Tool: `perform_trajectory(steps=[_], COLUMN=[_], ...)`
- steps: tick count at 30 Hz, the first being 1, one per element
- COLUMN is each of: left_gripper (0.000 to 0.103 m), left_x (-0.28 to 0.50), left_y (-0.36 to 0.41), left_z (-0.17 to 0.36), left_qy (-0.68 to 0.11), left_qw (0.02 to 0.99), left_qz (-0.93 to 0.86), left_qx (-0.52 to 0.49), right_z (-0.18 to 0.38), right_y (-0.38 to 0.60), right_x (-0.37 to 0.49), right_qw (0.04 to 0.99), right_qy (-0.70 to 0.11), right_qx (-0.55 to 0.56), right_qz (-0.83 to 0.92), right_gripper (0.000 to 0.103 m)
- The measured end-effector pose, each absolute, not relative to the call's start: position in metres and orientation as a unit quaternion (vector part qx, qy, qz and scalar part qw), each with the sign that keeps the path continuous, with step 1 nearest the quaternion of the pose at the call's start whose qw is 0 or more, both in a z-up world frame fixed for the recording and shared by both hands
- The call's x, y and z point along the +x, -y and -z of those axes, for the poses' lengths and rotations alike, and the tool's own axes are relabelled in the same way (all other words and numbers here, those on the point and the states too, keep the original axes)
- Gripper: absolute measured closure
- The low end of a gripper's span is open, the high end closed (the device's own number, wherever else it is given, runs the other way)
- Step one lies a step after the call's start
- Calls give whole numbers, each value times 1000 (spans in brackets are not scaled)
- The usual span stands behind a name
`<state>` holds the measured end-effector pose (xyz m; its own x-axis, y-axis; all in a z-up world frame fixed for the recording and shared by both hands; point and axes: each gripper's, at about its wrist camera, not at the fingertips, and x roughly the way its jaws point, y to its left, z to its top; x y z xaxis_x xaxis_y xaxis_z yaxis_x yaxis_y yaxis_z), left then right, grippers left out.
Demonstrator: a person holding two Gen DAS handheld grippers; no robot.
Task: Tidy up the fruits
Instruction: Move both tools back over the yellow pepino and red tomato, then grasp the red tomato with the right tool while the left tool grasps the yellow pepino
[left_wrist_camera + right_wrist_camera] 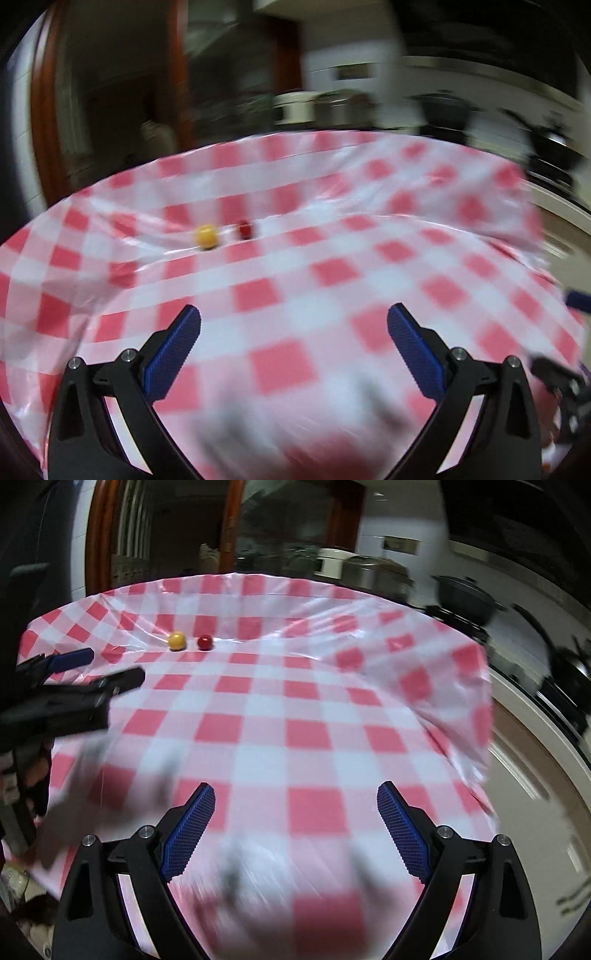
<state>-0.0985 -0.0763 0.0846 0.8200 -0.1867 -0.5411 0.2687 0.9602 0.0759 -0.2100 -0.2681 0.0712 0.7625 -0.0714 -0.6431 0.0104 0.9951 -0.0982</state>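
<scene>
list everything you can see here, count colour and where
yellow fruit: 1, yellow, far left part of the tablecloth, beside the red fruit
red fruit: 1, dark red, just right of the yellow fruit
tablecloth: 1, red and white check, wrinkled, covering the table
pots: several, dark and metal, blurred, on the counter behind the table
left gripper: 1, black with blue pads, open, above the cloth
right gripper: 1, black with blue pads, open, above the cloth
</scene>
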Motion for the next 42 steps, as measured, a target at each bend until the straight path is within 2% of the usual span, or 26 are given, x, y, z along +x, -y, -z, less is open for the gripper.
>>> perform_trajectory(steps=[7,12,21,26,28,30,35,39,42], left_gripper=[2,2,2,2,2,2,2,2,2], left_x=[12,61,69,77,78,78,78,79,79], left_y=[12,-28,-88,-88,-85,-84,-85,-88,-88], left_z=[-64,-60,-47,-41,-40,-39,-37,-34,-33], left_qy=[-327,-311,-277,-289,-291,-290,-293,-298,-301], left_qw=[944,948,941,936,937,938,936,932,930], left_qz=[31,3,-2,0,1,-2,-2,1,4], left_qx=[-15,-72,-193,-200,-192,-189,-193,-205,-210], right_z=[-48,-39,-27,-19,-17,-14,-10,-5,-2], right_y=[245,230,188,161,151,142,126,118,120], right_x=[-104,-48,68,132,151,171,200,218,227], right_qw=[930,924,922,916,915,911,907,903,900], right_qy=[-366,-377,-382,-399,-402,-409,-421,-428,-434], right_qx=[29,54,51,25,20,22,15,3,7], right_qz=[-13,-23,-32,-33,-38,-42,-31,-23,-20], right_gripper=[16,16,16,16,21,30,34,43,53])
